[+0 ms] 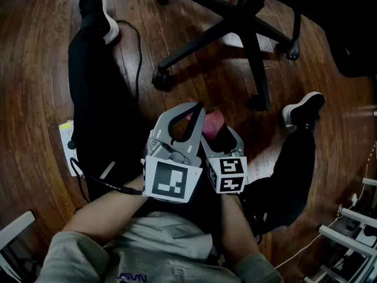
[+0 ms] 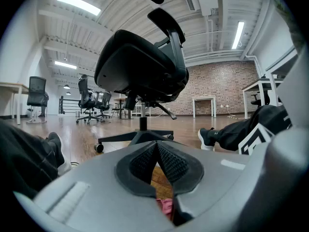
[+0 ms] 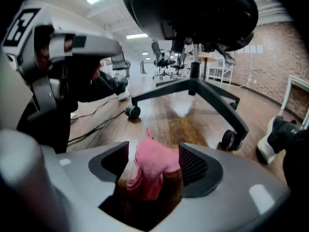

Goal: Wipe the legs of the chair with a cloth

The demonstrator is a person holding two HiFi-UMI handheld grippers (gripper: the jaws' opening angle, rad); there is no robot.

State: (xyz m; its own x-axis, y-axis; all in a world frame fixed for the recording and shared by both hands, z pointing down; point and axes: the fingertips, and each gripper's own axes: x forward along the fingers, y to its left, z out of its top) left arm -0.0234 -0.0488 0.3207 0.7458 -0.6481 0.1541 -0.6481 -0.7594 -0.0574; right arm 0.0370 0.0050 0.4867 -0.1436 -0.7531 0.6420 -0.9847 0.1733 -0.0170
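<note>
Wiping appears not yet begun: the chair legs (image 1: pixel 200 40) stand well apart from both grippers. Right gripper (image 3: pixel 152 158) gapes wide, pink cloth (image 1: pixel 214 121) unclamped between its jaws; left gripper (image 2: pixel 157 151) is closed, empty.

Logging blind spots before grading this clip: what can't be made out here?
Chair: head view, top edge cuts off the back and most of the seat.
Cloth: right gripper view, lower end hidden behind the right gripper body.
White device on the floor: head view, print too small.
</note>
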